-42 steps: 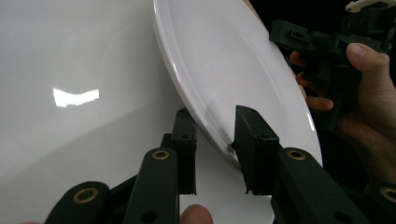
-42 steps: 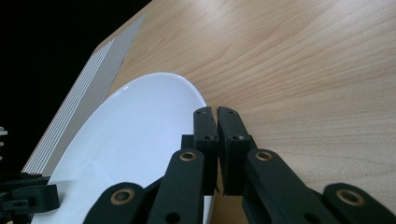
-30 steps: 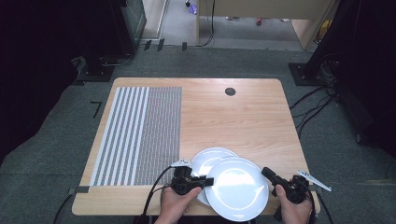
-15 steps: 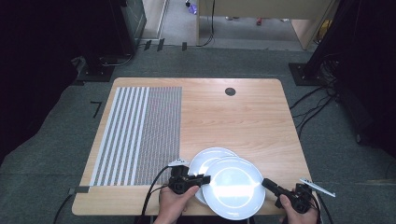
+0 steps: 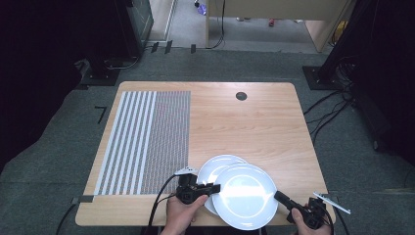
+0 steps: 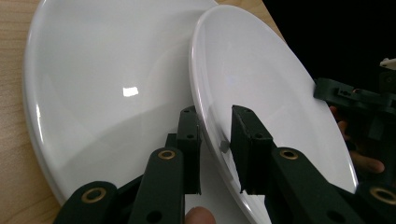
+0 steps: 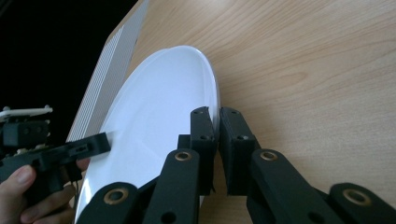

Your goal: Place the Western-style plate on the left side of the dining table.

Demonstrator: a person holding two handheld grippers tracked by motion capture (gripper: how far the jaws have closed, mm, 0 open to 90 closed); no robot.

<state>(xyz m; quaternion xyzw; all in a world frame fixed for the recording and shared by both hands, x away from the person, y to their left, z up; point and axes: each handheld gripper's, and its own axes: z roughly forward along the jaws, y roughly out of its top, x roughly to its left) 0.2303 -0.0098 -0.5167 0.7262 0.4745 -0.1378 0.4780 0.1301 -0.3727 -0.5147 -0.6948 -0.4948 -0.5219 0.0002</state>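
Observation:
Two white plates overlap at the table's near edge. The upper plate (image 5: 243, 196) rests partly over the lower plate (image 5: 220, 164) and juts past the front edge. My left gripper (image 5: 211, 187) is shut on the upper plate's left rim. In the left gripper view its jaws (image 6: 215, 122) straddle that rim, with the upper plate (image 6: 280, 84) tilted above the lower plate (image 6: 107, 88). My right gripper (image 5: 281, 197) has just been closing and is shut on the same plate's right rim. Its jaws (image 7: 218, 114) pinch the plate (image 7: 159, 116) edge.
A grey striped mat (image 5: 147, 139) covers the left part of the wooden table (image 5: 254, 127). A small dark round hole (image 5: 241, 96) sits near the far edge. Dark stands and cables (image 5: 328, 107) surround the table on the carpet.
My right gripper has slid a little left and toward the near edge along the upper plate's rim. The left gripper and both plates stay about where they were.

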